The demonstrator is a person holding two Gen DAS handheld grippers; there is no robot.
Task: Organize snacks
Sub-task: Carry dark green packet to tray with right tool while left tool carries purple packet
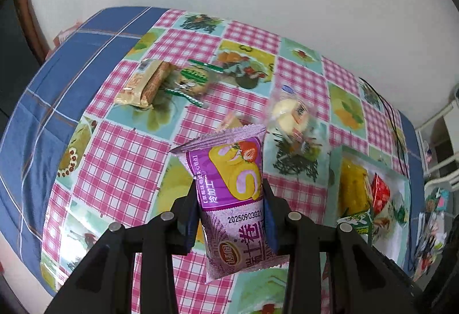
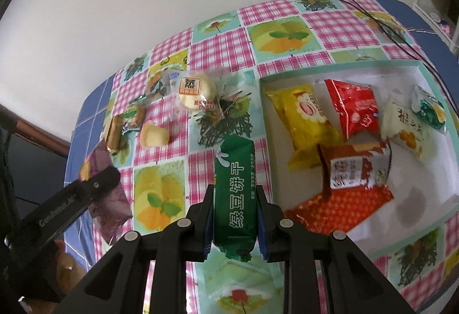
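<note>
In the left wrist view, our left gripper (image 1: pixel 231 213) has its jaws closed on a purple Swiss-roll cake packet (image 1: pixel 233 199), which stands upright between the blue pads, lifted above the checked tablecloth (image 1: pixel 120 159). Beyond it on the cloth lie a beige wafer packet (image 1: pixel 143 84), a green-trimmed biscuit packet (image 1: pixel 192 80) just beside the wafer, and a clear-wrapped steamed cake (image 1: pixel 289 116) further right. A small pale snack (image 1: pixel 232 121) peeks out just behind the purple packet's top edge. At the right edge we see the mint-rimmed box (image 1: pixel 335 167), with a yellow packet (image 1: pixel 352 187) and a red packet (image 1: pixel 380 193) inside it.

In the right wrist view, our right gripper (image 2: pixel 235 216) clamps a green mung-bean biscuit packet (image 2: pixel 235 196), held lengthwise over the cloth, just left of the box (image 2: pixel 266 113). Inside the box rest the yellow packet (image 2: pixel 304 118), the red packet (image 2: pixel 355 110), a white packet with orange fruit print (image 2: pixel 404 127), a green-and-white packet (image 2: pixel 430 110), a red-and-white packet (image 2: pixel 355 167) and a flat orange patterned packet (image 2: pixel 341 207). Left of the box, on the cloth, sit the steamed cake (image 2: pixel 196 93), a small round pale cake (image 2: pixel 153 134) and the biscuit packet (image 2: pixel 133 114). At far left the left gripper (image 2: pixel 89 193) carries the purple packet (image 2: pixel 107 205).
</note>
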